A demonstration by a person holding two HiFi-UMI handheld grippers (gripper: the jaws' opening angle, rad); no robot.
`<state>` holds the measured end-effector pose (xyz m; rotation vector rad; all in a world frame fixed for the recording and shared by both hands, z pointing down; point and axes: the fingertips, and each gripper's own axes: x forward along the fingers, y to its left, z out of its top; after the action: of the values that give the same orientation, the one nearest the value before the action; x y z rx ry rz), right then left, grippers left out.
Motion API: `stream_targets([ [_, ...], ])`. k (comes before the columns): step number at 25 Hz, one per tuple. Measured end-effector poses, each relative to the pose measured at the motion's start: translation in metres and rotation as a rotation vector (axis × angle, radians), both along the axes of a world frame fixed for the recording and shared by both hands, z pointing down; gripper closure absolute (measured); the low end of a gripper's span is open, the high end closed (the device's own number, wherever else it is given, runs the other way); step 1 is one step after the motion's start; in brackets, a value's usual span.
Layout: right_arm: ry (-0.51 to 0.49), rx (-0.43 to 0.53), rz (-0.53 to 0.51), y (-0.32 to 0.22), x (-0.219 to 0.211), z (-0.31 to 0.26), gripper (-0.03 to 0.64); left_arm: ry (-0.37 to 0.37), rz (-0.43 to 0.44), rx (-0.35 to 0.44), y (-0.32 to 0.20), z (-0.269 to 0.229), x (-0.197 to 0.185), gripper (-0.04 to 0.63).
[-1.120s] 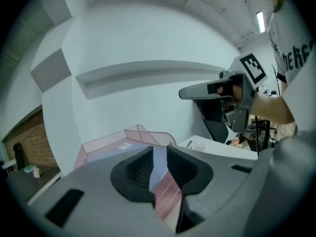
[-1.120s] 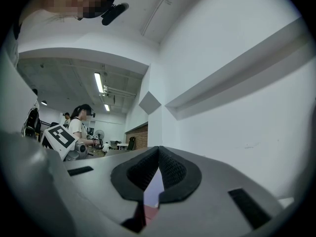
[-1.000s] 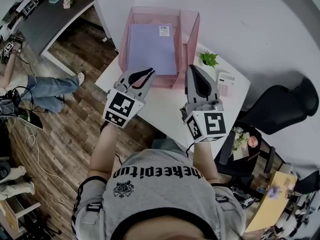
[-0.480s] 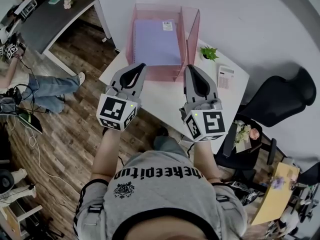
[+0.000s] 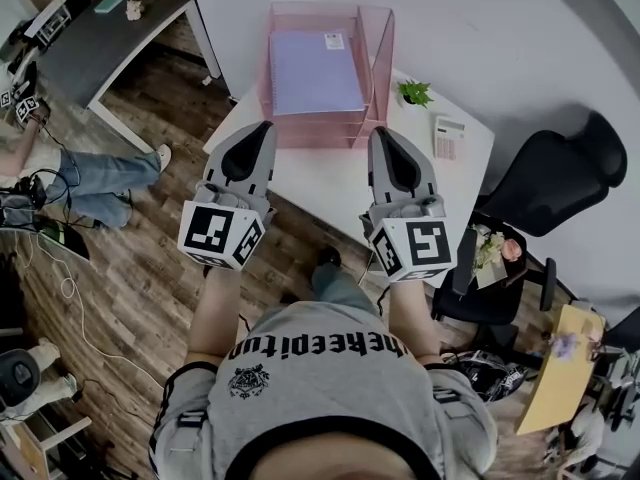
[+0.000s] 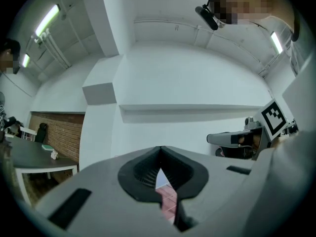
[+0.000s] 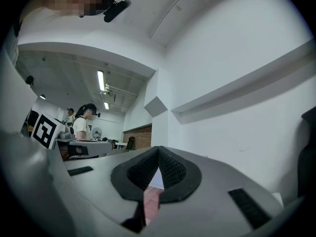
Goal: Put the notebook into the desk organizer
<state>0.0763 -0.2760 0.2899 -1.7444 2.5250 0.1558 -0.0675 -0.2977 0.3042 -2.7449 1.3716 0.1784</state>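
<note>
Reading as a shared office doubling as a test space. White desk (image 5: 330, 193) is carrying a calculator (image 5: 447, 138), a small potted plant (image 5: 414, 93) and a pink desk organizer (image 5: 380, 58). Black office chair (image 5: 565, 173) is standing just beside it. A dark desk (image 5: 100, 43) is sitting across the wood-plank floor (image 5: 130, 258), cables (image 5: 68, 288) trailing nearby. Tube lights (image 6: 47, 19) are running overhead, a brick wall (image 6: 57, 132) is showing behind, and another person (image 7: 84, 122) is standing further back.

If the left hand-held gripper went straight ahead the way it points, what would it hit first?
Probably the front edge of the translucent pink plastic desk organizer, though depth is unclear.
</note>
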Motion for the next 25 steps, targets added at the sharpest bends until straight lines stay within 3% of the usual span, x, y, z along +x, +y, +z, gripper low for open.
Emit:
stream_targets([
  [8, 0.002, 0.023, 0.029, 0.036, -0.006, -0.005, 0.614, 0.033, -0.099, 0.072, 0.036, -0.019, -0.032, 0.592],
  [25, -0.023, 0.076, 0.153, 0.102, 0.004, -0.009, 0.614, 0.083, -0.136, 0.107, 0.102, -0.025, -0.055, 0.592],
])
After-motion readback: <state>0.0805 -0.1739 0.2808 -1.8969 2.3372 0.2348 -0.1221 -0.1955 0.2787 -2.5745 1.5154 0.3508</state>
